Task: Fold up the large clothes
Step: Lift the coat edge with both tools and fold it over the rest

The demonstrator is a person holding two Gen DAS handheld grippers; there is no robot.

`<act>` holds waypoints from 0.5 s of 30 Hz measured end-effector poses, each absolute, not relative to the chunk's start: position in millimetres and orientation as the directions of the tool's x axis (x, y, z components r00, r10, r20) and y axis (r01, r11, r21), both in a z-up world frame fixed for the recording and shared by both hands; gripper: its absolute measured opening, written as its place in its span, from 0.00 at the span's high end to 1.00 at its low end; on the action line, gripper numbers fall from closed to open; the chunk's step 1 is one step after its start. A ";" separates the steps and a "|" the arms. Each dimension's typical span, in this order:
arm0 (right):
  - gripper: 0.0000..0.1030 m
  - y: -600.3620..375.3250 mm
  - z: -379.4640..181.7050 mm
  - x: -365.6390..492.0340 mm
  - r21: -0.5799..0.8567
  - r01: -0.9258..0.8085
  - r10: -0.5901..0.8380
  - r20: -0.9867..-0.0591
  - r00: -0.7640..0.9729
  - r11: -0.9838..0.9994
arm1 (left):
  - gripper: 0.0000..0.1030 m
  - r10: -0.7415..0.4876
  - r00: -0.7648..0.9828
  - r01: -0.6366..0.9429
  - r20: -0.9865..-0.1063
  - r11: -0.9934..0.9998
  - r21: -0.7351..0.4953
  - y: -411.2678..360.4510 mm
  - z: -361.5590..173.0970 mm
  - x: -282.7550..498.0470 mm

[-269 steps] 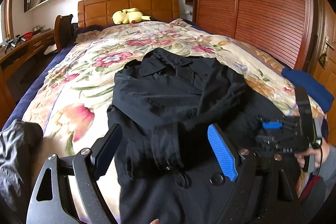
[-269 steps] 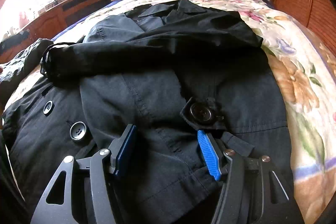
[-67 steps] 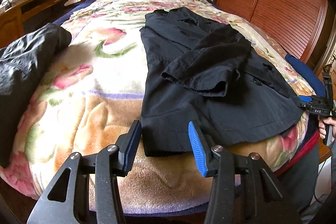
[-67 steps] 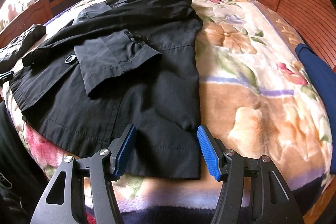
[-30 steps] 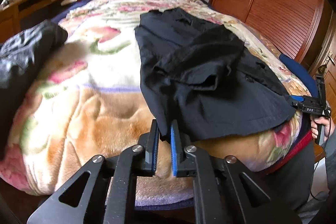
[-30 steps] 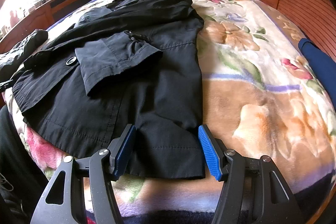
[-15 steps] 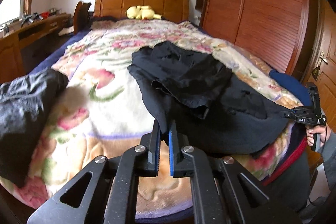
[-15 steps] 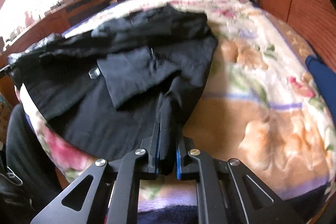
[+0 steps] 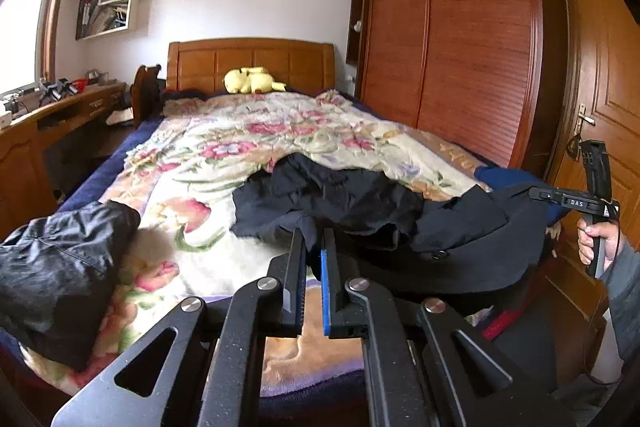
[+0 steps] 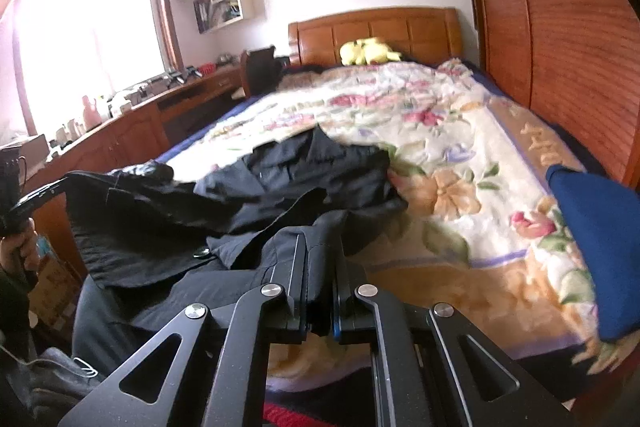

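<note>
Pinched at its near hem corners by left gripper [image 9: 313,251] and right gripper [image 10: 320,259], black coat [image 9: 360,199] (soft, weighty, likely to sag) above floral blanket [image 9: 224,155].

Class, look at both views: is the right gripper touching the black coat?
Touching. The right wrist view shows the right gripper shut on the black coat, with hem fabric pinched between its fingers.

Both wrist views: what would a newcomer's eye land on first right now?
The black coat near the foot of the bed, its hem lifted off the floral blanket, with the left gripper and right gripper each shut on a corner of it. Next, the yellow plush toy by the wooden headboard.
</note>
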State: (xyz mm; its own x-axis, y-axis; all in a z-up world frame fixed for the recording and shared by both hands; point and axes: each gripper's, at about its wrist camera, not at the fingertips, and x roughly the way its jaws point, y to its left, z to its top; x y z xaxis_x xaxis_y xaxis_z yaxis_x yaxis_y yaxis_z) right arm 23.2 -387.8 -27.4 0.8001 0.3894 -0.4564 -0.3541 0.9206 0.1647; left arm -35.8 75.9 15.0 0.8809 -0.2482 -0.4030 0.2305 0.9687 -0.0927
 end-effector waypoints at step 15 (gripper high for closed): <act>0.92 -385.1 -47.0 50.6 0.148 -0.389 0.411 -0.474 0.779 0.909 | 0.94 -0.196 0.877 0.155 -0.440 0.980 -0.127 95.7 -11.3 20.4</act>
